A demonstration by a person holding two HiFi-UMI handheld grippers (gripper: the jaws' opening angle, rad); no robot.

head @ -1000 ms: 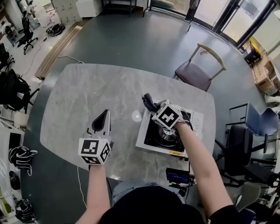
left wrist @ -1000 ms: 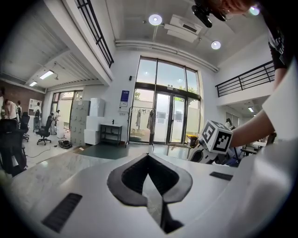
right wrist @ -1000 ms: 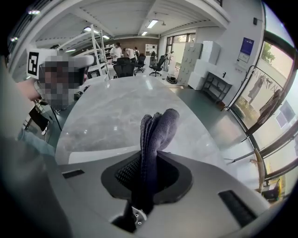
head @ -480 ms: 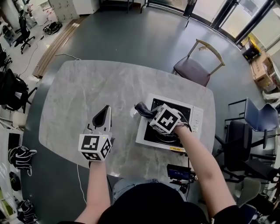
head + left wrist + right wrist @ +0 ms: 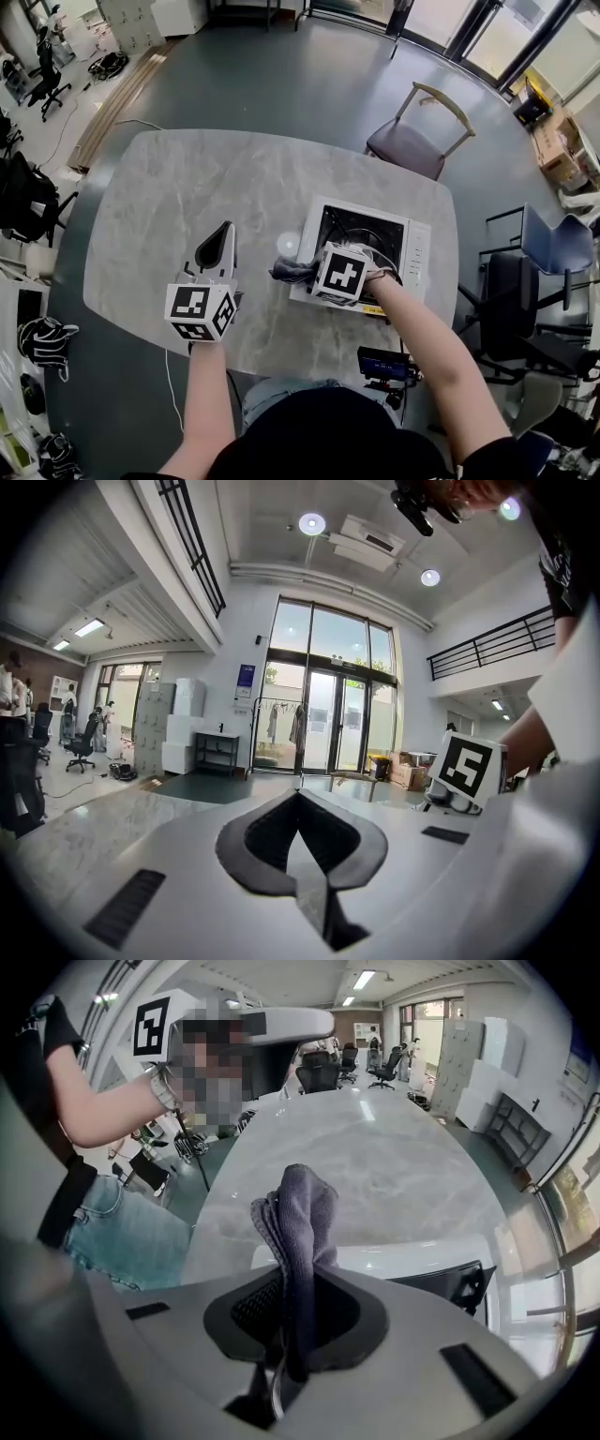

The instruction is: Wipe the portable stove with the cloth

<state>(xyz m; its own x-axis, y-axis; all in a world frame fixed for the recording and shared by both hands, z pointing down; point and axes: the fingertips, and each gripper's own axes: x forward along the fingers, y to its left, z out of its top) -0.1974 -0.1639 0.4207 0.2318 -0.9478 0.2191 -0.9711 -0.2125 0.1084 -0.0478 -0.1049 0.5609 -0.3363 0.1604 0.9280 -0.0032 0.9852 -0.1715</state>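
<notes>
cloth point(image 5: 289, 273) clamped in right gripper point(image 5: 291, 1330), pointing leftward

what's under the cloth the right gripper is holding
The cloth, clamped in the right gripper, sits over the white rim of the stove and the table beside it. The patch directly beneath is covered, so contact with the rim can't be told.

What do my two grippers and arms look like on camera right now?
Both the left gripper and the right gripper have pale grey shells with dark padded jaws narrowing to a point. Each carries a white cube printed with black square markers. The arms are bare below short black sleeves.
</notes>
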